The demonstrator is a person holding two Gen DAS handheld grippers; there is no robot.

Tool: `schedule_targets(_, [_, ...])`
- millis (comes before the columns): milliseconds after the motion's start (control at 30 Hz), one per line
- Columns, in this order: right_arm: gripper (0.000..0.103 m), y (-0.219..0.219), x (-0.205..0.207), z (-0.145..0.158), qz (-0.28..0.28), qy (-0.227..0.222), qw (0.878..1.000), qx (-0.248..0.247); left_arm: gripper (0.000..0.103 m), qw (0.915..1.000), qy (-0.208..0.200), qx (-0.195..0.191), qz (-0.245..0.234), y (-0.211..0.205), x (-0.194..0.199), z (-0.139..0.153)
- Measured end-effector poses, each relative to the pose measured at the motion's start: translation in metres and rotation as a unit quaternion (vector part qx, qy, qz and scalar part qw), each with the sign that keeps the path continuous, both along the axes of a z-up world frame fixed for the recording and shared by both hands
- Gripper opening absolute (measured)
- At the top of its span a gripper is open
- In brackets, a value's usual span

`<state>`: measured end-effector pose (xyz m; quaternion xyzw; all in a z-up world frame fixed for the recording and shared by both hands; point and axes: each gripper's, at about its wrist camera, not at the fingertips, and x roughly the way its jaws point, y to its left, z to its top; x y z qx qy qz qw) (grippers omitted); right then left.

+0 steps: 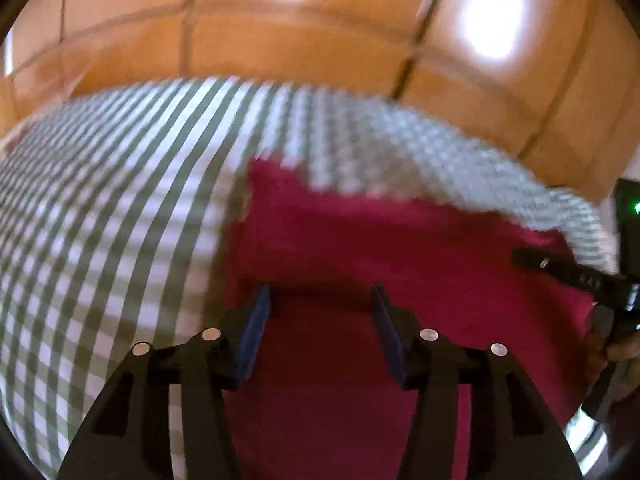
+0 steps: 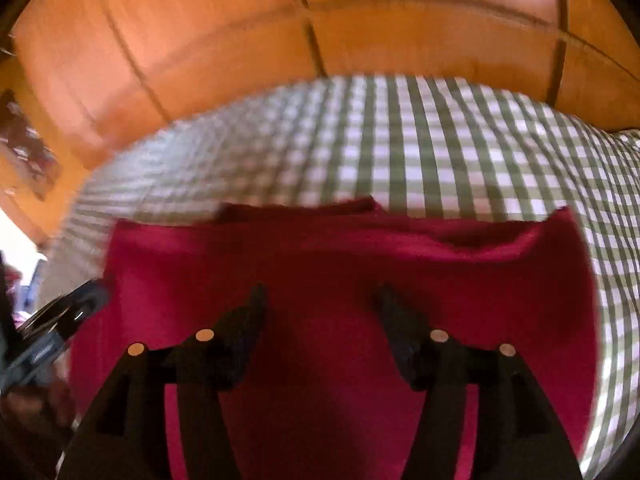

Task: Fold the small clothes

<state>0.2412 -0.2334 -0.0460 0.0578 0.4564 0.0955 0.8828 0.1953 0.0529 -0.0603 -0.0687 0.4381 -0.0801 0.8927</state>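
Note:
A magenta garment (image 1: 400, 240) lies flat on a green-and-white checked cloth (image 1: 100, 220). My left gripper (image 1: 320, 294) hovers over the garment's left part, jaws apart, with only fabric seen below the gap. In the right wrist view the same garment (image 2: 320, 256) spreads wide, with a folded layer along its far edge. My right gripper (image 2: 320, 294) stands open above its middle, nothing pinched between the fingers. The right gripper also shows at the right edge of the left wrist view as a dark bar, the right gripper's finger (image 1: 568, 272). The left gripper's body (image 2: 60, 320) appears at the left edge of the right wrist view.
The checked cloth (image 2: 460, 152) covers the work surface, and beyond its far edge lies an orange tiled floor (image 2: 240, 40). A dark device with a green light (image 1: 630, 208) sits at the right edge of the left wrist view. Both views are motion-blurred.

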Motion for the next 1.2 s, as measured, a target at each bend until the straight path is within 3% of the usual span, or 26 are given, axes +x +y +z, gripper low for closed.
schedule_targets(67, [0.057, -0.005, 0.011, -0.003, -0.023, -0.002, 1.000, 0.010, 0.051, 0.9997, 0.007, -0.018, 0.015, 0.009, 0.007, -0.006])
schedule_targets(200, [0.063, -0.013, -0.007, 0.014, -0.032, -0.017, 0.999, 0.014, 0.051, 0.9988, 0.009, -0.005, 0.047, 0.019, -0.002, 0.008])
schedule_targets(367, [0.072, -0.034, -0.071, 0.031, -0.015, -0.044, 0.998, 0.048, 0.056, 0.9989, -0.035, 0.009, 0.031, 0.013, -0.047, 0.032])
schedule_targets(667, [0.073, -0.099, -0.171, 0.013, -0.065, -0.045, 0.995, 0.057, 0.059, 0.9981, -0.057, 0.024, 0.001, -0.012, -0.099, 0.039])
schedule_targets(700, [0.072, -0.106, -0.177, 0.010, -0.074, -0.044, 0.994, 0.062, 0.060, 0.9979, -0.060, 0.026, -0.001, -0.013, -0.103, 0.040])
schedule_targets(767, [0.065, -0.117, -0.184, 0.003, -0.084, -0.042, 0.992, 0.087, 0.073, 0.9976, -0.064, 0.025, -0.003, -0.016, -0.107, 0.041])
schedule_targets(1000, [0.072, -0.095, -0.180, 0.008, -0.097, -0.052, 0.992, 0.062, 0.073, 0.9961, -0.080, 0.037, -0.004, -0.013, -0.126, 0.050])
schedule_targets(1200, [0.074, -0.069, -0.192, 0.022, -0.067, -0.072, 0.993, 0.058, 0.073, 0.9961, -0.075, 0.046, 0.002, -0.004, -0.133, 0.046])
